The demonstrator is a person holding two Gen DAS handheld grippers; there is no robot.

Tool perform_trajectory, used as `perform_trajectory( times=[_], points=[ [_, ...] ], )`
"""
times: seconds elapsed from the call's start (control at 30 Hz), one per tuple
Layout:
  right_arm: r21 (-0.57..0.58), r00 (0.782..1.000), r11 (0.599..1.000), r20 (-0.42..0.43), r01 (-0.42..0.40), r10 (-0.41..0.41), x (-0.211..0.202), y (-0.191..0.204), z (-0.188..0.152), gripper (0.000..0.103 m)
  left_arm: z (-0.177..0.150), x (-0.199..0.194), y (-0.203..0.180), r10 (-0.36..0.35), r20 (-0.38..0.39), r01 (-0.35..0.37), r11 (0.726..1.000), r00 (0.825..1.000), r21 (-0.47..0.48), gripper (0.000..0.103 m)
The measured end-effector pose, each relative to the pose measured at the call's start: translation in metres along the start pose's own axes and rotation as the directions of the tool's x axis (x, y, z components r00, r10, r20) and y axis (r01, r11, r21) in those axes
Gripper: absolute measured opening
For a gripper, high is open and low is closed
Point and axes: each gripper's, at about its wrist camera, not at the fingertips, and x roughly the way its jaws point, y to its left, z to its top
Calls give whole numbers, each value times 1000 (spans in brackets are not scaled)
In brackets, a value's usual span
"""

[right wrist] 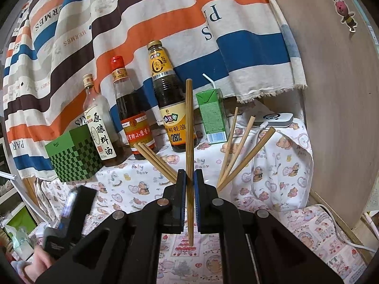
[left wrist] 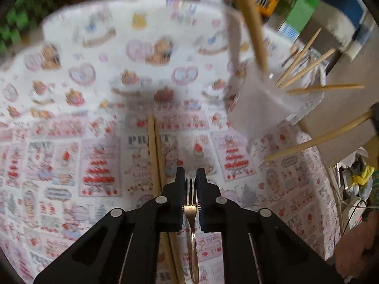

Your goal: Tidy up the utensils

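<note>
My left gripper (left wrist: 190,176) is shut on a gold fork (left wrist: 191,209), tines forward, above the patterned tablecloth (left wrist: 71,118). Two wooden chopsticks (left wrist: 154,151) lie on the cloth just left of it. A clear holder (left wrist: 265,99) with several chopsticks (left wrist: 305,66) stands at the upper right. My right gripper (right wrist: 189,177) is shut on one wooden chopstick (right wrist: 188,127), held upright. More chopsticks (right wrist: 239,156) stick up on either side behind its fingers. A chopstick held from the right edge (left wrist: 317,139) shows in the left wrist view.
Three sauce bottles (right wrist: 165,99), a green checkered box (right wrist: 73,156) and a green drink carton (right wrist: 213,116) stand at the table's back against a striped cloth (right wrist: 142,11). A white device with a cable (right wrist: 277,119) lies at right. A wooden panel (right wrist: 338,94) bounds the right side.
</note>
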Motion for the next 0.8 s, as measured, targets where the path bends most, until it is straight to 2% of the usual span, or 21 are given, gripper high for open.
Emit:
perform_trajectory(
  times=[0.23, 0.37, 0.53, 0.8],
  points=[
    [20, 999, 1000, 31, -7, 6, -7, -5, 4, 8, 5, -53, -18, 49, 152, -64, 993, 987, 96, 8],
    [18, 999, 1000, 43, -2, 1, -10, -4, 5, 7, 10, -69, -16, 62, 197, -78, 994, 978, 79, 7],
    [27, 999, 1000, 38, 2, -3, -11, -5, 4, 7, 9, -82, -18, 133, 278, -154, 987, 951, 55, 7],
    [36, 998, 999, 57, 6, -8, -13, -7, 6, 7, 14, -98, -23, 117, 302, -137, 990, 946, 46, 1]
  ],
)
